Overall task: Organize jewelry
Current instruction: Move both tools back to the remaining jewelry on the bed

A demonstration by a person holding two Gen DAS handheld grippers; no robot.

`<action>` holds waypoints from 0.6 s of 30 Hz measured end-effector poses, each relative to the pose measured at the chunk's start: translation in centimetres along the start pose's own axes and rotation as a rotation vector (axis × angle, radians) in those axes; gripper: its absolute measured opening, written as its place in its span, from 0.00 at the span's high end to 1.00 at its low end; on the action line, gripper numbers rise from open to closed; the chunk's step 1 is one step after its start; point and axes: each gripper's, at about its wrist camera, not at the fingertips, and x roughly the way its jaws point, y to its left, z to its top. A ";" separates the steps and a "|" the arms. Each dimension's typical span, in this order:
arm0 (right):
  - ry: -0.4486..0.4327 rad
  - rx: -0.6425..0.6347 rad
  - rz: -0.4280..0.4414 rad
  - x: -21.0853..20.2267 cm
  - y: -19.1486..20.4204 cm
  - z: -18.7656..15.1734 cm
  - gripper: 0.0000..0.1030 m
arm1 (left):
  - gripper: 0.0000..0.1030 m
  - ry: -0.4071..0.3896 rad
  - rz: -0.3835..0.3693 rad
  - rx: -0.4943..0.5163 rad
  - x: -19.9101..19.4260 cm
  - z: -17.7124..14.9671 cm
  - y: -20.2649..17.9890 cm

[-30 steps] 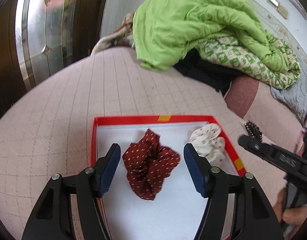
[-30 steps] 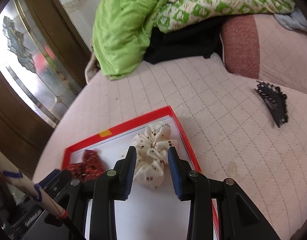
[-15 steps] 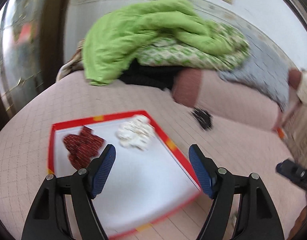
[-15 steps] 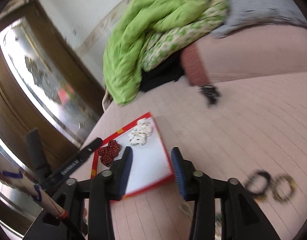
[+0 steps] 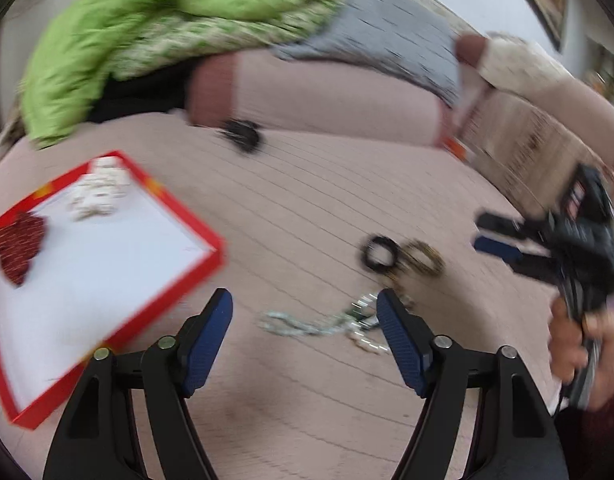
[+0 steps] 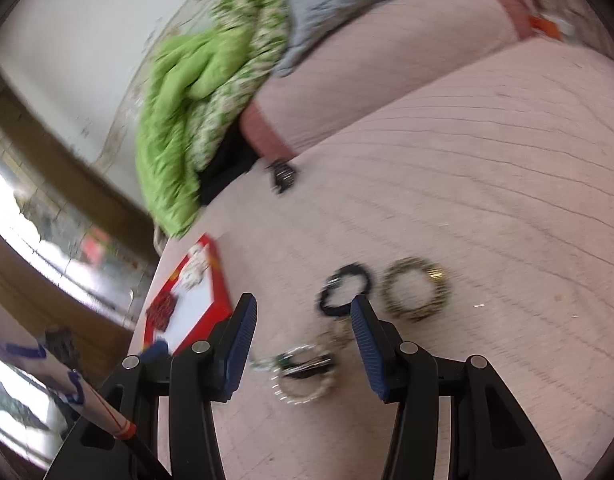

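Left gripper (image 5: pixel 303 328) closing, empty, over a silver chain (image 5: pixel 307 322) right of the red tray (image 5: pixel 179 204). Only the right view shows the pearl bracelet (image 6: pixel 303 390); right gripper (image 6: pixel 303 324) open, empty.

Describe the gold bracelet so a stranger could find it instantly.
Start at the red-rimmed tray on the pink quilted bed cover. Two rings lie side by side on the cover nearby. The gold bracelet is the one farther from the tray, yellowish and speckled, unlike its black neighbour.
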 end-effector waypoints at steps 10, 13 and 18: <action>0.034 0.056 -0.004 -0.4 -2.2 0.5 0.45 | 0.68 0.206 0.022 0.250 5.6 -1.4 -2.1; 0.044 0.044 -0.004 -0.2 -1.9 0.3 0.45 | 0.68 0.222 0.061 0.294 6.5 -1.6 -2.1; 0.044 0.040 -0.022 -0.2 -2.0 0.3 0.45 | 0.64 0.204 0.153 0.373 7.8 -1.6 -2.5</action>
